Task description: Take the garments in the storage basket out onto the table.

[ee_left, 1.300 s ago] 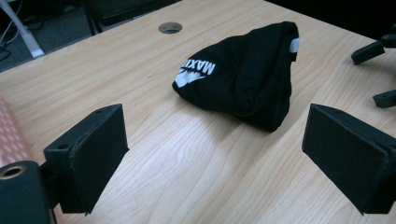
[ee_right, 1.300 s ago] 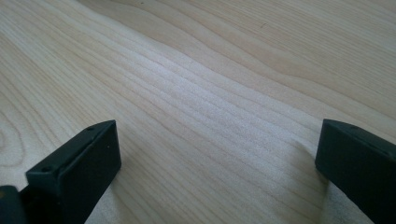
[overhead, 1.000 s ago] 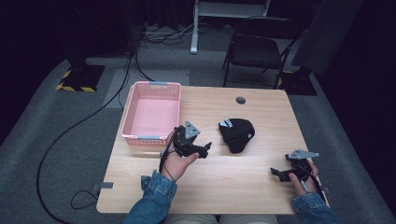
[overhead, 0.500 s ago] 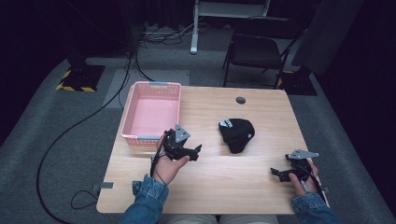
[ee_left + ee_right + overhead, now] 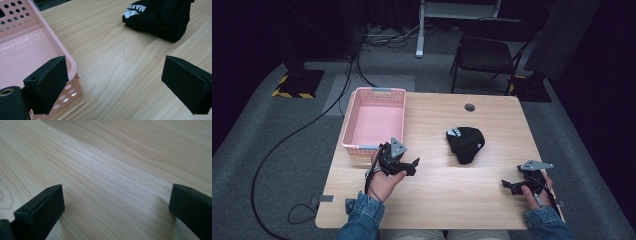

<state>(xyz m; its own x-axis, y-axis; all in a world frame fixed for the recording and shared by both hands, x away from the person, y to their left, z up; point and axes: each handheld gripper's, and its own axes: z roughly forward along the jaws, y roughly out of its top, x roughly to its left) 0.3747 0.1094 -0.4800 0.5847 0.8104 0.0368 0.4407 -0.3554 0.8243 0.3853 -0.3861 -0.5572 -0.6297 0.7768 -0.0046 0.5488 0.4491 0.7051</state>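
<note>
Left tool gapes empty beside the pink basket; right tool likewise. Black beanie, mid-counter, looks soft, light: pinch a bunched fold.

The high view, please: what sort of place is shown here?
Probably a lab or studio set up for recording: a lone wooden table on grey carpet, dark drapes around it, cables trailing across the floor, and a folding chair behind.

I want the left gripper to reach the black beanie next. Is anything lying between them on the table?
Nothing visible does. Bare wood lies between the open left gripper and the black beanie. The pink basket sits off to the gripper's other side, away from that path.
</note>
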